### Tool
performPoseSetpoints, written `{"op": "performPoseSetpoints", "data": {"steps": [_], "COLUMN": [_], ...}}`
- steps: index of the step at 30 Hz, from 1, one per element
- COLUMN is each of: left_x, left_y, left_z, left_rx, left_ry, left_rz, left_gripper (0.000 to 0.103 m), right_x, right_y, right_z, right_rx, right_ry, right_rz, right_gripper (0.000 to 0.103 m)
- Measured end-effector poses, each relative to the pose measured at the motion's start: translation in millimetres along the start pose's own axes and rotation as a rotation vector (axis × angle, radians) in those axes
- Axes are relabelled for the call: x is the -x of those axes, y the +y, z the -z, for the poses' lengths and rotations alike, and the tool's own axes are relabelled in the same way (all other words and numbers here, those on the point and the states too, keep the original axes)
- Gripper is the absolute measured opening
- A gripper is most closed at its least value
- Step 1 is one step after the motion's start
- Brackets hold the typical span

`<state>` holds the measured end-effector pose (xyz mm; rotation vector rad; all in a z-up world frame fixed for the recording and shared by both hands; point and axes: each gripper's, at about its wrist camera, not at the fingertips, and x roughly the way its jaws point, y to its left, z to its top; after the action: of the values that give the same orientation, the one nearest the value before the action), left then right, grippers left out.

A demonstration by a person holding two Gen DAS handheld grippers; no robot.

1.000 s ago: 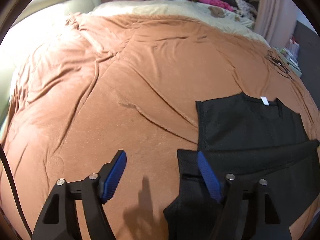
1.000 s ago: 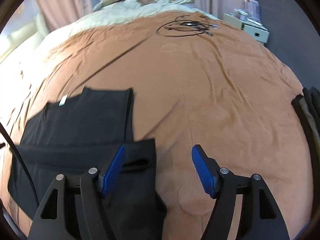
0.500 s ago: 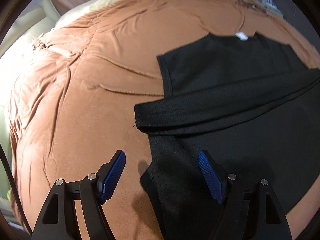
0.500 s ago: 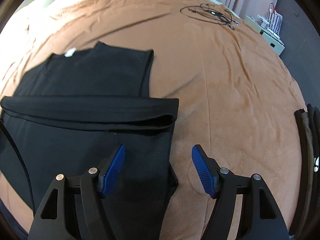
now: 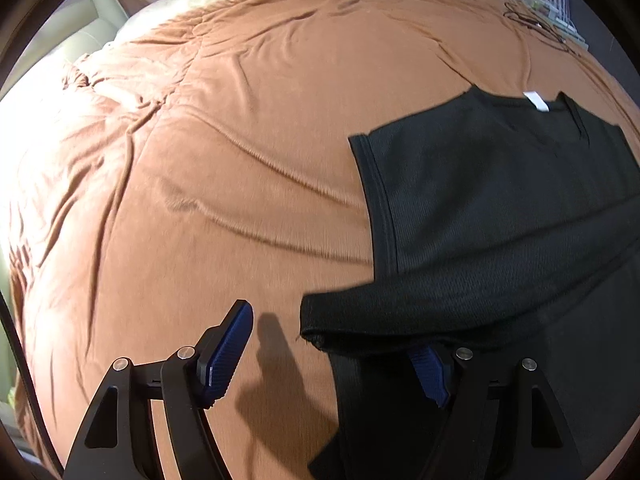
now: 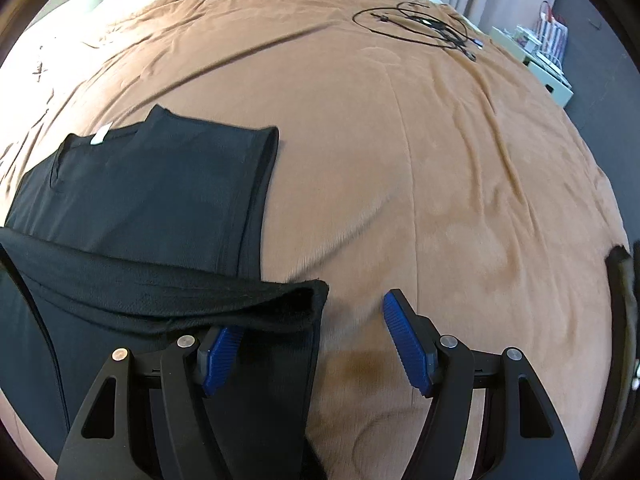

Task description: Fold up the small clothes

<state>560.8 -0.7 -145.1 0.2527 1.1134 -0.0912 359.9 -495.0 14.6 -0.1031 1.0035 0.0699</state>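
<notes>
**Both grippers set wide at the side edges of a black top on a brown blanket**

Left wrist view, left to right:
- A cream headboard (image 5: 86, 26) shows at the far left edge.
- A brown blanket (image 5: 208, 168) covers the bed; it is creased, with long wrinkles running across the middle.
- The left gripper (image 5: 336, 348) stands wide, with nothing pressed between its pads. Its left blue pad (image 5: 226, 354) is over bare blanket and throws a shadow beside it. Its right pad is partly hidden under a raised fold of cloth.
- The black top (image 5: 500, 208) lies flat on the blanket, right of centre. Its neckline faces away from the camera, with a white label (image 5: 536, 101) at the collar. A folded band of the cloth crosses the garment above the gripper.
- A loose black cable (image 5: 536, 24) lies on the blanket at the far upper right.

Right wrist view, left to right:
- The same black top (image 6: 152, 184) fills the left half, collar away from the camera, its folded band running across the near part.
- The right gripper (image 6: 316, 340) is also wide, gripping nothing. Its left pad sits under the end of the folded band; its right pad (image 6: 406, 346) is over bare blanket.
- The coiled cable (image 6: 424, 26) lies far up the blanket.
- A white shelf unit (image 6: 540, 68) stands beyond the bed's right edge.
- Dark cloth (image 6: 624, 304) shows at the far right edge; what it is cannot be told.
</notes>
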Motion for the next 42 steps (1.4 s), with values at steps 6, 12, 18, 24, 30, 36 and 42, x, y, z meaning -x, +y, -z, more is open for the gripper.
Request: {"op": "performPoseSetpoints", "data": {"steps": [6, 12, 18, 24, 30, 36, 42], "left_x": [-10, -4, -5, -10, 8, 30, 37], "left_y": [7, 15, 21, 27, 31, 32, 45], "left_z": [-19, -21, -17, -14, -14, -17, -32], "left_rx": [0.046, 0.125, 0.167, 0.211, 0.211, 0.192, 0.201], "left_ry": [-0.031, -0.043, -0.029, -0.034, -0.078, -0.118, -0.141], "left_rz": [0.041, 0.084, 0.144, 0.199, 0.182, 0.148, 0.117], "left_gripper": [0.076, 0.051, 0.042, 0.023, 0.008, 0.008, 0.007], "right_x": [-11, -9, -10, -15, 1, 29, 36], "right_y": [-12, -15, -26, -34, -27, -25, -22], "right_z": [-9, -8, -5, -9, -9, -14, -31], "right_rx": [-0.048, -0.081, -0.101, -0.143, -0.128, -0.107, -0.111], "right_ry": [-0.011, -0.024, -0.020, -0.023, -0.050, -0.101, -0.112], "right_rz": [0.012, -0.037, -0.106, -0.163, -0.126, -0.100, -0.048], "right_gripper": [0.067, 0.050, 0.039, 0.023, 0.005, 0.002, 0.000]}}
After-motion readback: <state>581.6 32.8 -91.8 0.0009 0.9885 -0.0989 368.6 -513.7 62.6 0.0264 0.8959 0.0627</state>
